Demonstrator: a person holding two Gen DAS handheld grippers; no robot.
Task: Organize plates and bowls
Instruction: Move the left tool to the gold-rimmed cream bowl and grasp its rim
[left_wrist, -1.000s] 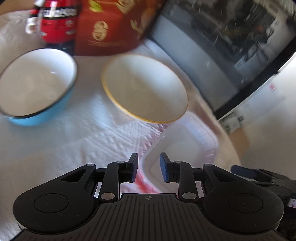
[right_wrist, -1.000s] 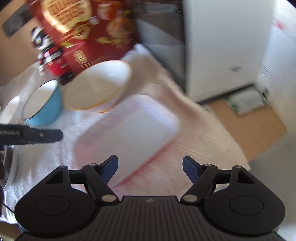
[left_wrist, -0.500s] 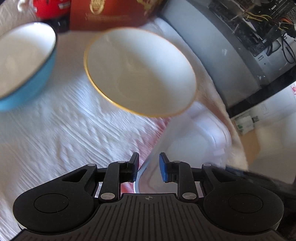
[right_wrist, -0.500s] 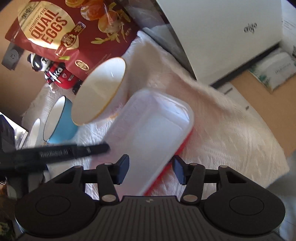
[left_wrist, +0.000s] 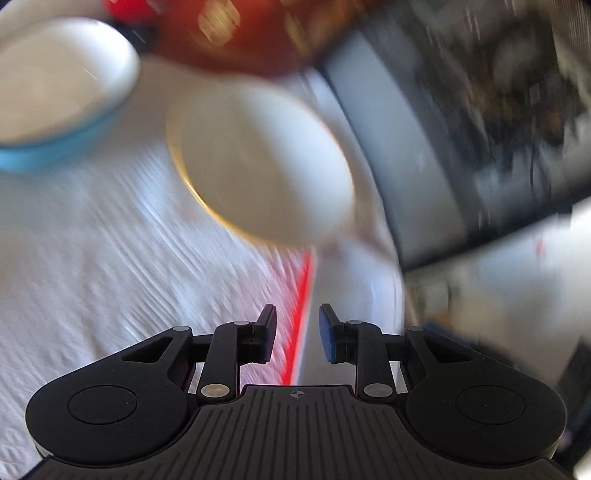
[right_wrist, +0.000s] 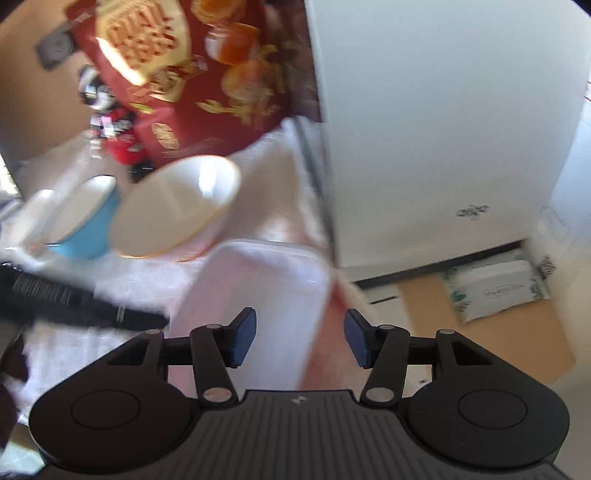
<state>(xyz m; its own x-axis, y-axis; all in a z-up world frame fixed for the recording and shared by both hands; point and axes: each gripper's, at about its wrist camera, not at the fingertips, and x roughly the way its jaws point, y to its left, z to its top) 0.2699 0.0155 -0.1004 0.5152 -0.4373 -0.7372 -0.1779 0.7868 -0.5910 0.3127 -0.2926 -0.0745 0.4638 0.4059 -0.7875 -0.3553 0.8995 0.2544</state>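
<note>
Both our grippers straddle the rectangular tray (right_wrist: 258, 295): the left gripper (left_wrist: 297, 334), jaws narrow and just eased wider, over its red edge, pads not touching; the right gripper (right_wrist: 299, 338), jaws just closed partway, over its near corner. Blur hides any contact. Above sits the gold-rimmed bowl (left_wrist: 258, 162); the blue bowl (left_wrist: 55, 103) is cut off upper left. The red bag (right_wrist: 184, 74) has lettering too smeared to read, on white quilted cloth (left_wrist: 92, 258).

Bright daylight, heavy motion blur (fisheye-warped edges)

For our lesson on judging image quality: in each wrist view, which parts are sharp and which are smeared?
Left wrist view: the left gripper is crisp; the gold-rimmed white bowl and white textured cloth streak with motion blur. Right wrist view: the right gripper is sharp; the red snack bag is smeared.
</note>
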